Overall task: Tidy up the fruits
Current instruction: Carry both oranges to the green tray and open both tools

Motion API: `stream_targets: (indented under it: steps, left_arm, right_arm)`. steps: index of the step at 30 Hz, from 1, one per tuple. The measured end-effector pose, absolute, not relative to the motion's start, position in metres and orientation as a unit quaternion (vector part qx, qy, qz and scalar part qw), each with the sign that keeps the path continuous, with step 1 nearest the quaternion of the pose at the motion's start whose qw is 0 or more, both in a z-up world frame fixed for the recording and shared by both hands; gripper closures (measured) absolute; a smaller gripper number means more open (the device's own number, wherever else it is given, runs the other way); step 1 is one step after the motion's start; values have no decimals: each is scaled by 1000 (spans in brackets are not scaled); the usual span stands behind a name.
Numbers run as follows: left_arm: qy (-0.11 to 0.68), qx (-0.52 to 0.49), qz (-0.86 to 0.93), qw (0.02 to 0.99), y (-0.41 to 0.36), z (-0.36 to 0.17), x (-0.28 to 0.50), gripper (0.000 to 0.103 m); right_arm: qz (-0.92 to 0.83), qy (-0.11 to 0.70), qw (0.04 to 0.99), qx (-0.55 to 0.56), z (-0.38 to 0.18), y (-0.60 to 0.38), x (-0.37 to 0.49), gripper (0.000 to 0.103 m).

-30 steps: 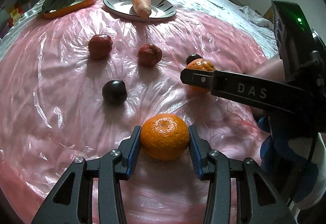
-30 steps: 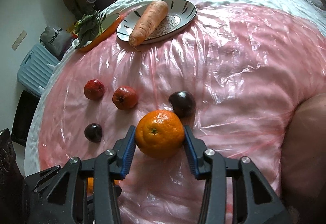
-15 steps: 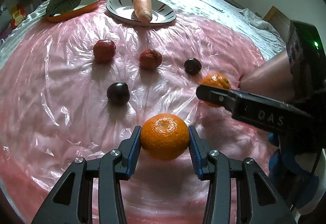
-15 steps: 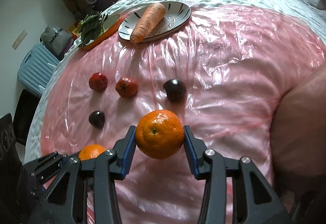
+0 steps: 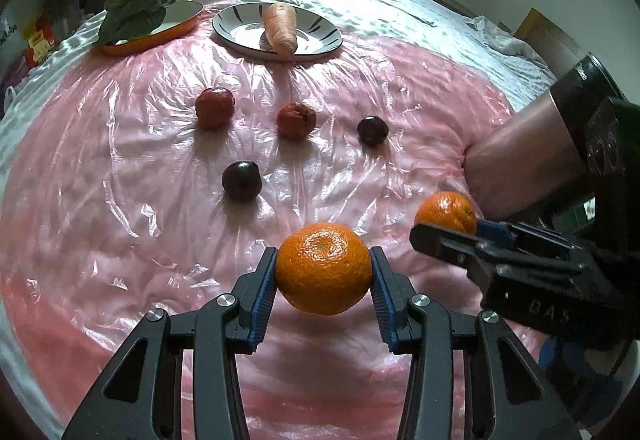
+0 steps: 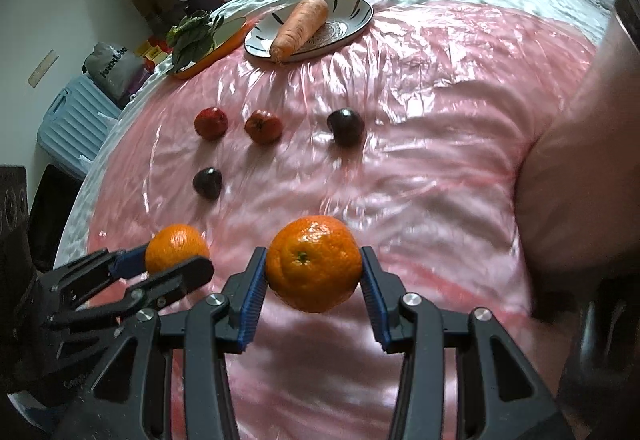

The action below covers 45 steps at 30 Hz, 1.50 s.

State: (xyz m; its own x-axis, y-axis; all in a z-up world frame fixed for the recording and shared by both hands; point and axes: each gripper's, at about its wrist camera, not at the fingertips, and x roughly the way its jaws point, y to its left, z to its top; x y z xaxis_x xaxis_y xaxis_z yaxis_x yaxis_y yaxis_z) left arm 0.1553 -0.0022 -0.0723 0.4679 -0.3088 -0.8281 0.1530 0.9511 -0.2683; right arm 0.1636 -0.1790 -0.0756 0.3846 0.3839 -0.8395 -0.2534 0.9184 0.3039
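Orange mandarin (image 5: 323, 267) is pinched in the left gripper (image 5: 323, 280); the right gripper (image 6: 314, 278) pinches another mandarin (image 6: 313, 263), with plums and tomatoes toward twelve o'clock on pink plastic (image 5: 120, 220).

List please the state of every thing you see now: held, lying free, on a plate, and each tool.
Left tool: shut on left orange.
Right tool: shut on right orange.
Two red fruits: loose on the pink sheet.
Two dark plums: loose, apart.
Carrot: lying on striped plate.
Leafy greens: on orange dish.
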Motion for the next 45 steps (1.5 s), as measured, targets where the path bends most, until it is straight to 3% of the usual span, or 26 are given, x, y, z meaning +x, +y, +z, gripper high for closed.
stream_targets:
  steps: [21,45]
  left_arm:
    - [515,-6,-166,841,-42,-62,104,64]
    - [520,72,-312,792,-203,-46,52,64]
  right_arm:
    - [199,532,822,49,-59,-208,87,31]
    - [60,532,839,100,-45,-382,29,31]
